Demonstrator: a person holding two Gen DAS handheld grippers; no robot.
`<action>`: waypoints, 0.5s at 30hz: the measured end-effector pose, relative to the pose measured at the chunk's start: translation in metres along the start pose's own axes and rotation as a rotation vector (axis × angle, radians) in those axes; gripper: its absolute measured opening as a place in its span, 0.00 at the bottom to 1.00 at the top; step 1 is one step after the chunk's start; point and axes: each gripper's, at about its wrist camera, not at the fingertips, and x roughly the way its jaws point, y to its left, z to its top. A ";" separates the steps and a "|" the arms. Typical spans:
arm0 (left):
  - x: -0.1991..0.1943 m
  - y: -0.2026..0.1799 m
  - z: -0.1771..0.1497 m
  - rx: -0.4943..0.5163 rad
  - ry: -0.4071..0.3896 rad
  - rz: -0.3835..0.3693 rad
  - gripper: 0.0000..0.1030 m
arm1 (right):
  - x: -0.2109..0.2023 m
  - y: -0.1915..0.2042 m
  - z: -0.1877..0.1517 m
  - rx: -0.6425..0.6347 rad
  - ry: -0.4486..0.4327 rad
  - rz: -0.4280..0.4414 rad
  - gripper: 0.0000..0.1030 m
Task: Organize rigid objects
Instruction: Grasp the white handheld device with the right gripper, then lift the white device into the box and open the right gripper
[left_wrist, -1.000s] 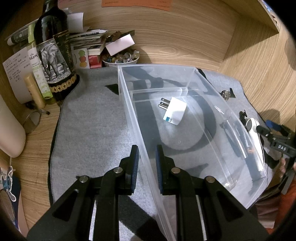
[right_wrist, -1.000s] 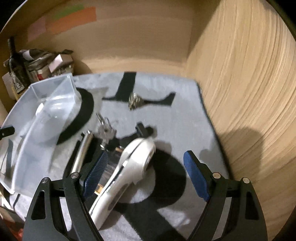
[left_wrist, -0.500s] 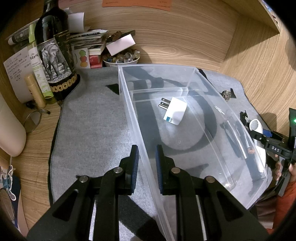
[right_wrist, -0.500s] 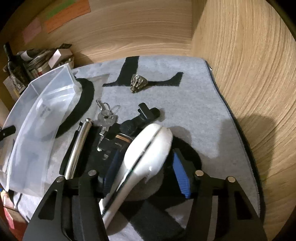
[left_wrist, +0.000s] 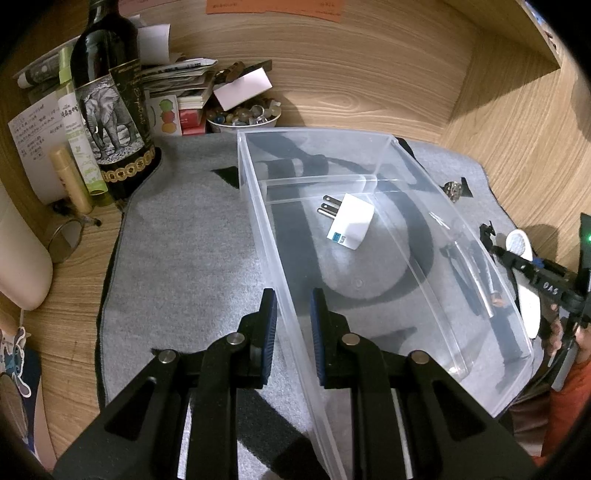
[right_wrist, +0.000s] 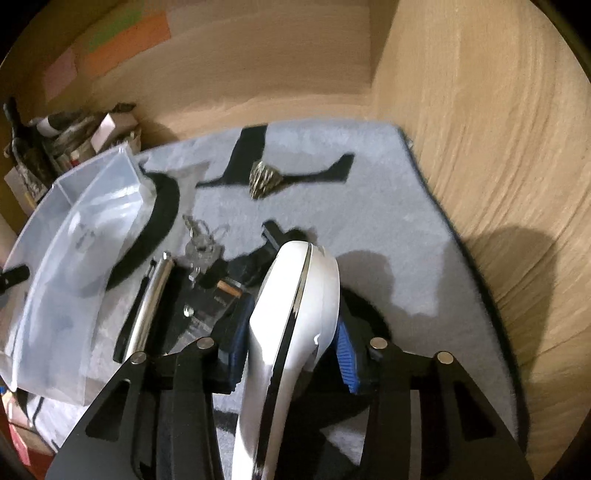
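White glossy handheld device with a chrome seam sits right between the blue pads of the right gripper, and those jaws are closing on it now, pads pressed against both its flanks, on the grey felt mat just to the right of the clear plastic storage bin. Over on the bin's near left wall, the left gripper is clamped tight, one blue pad outside the wall, one inside. Lying inside the bin, toward its far divider, is a white square plug adapter with metal prongs. Just outside the bin's right wall, a shiny chrome cylinder lies alongside it, with a small bunch of silver keys just beyond that. Farther out from the bin on the mat, a small ridged metal ornament rests on a black marking. Beyond the bin's far left corner stands a dark glass bottle with an elephant label, and a small bowl of polished stones sits just behind the bin's far wall.
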 end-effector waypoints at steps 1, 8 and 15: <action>0.000 0.000 0.000 0.000 0.000 0.001 0.16 | -0.004 0.000 0.002 0.002 -0.015 0.001 0.36; 0.000 0.000 0.000 -0.003 0.000 0.006 0.16 | -0.035 0.006 0.021 -0.018 -0.126 -0.005 0.36; 0.000 0.000 0.000 -0.004 0.000 0.005 0.16 | -0.062 0.019 0.038 -0.053 -0.237 0.011 0.34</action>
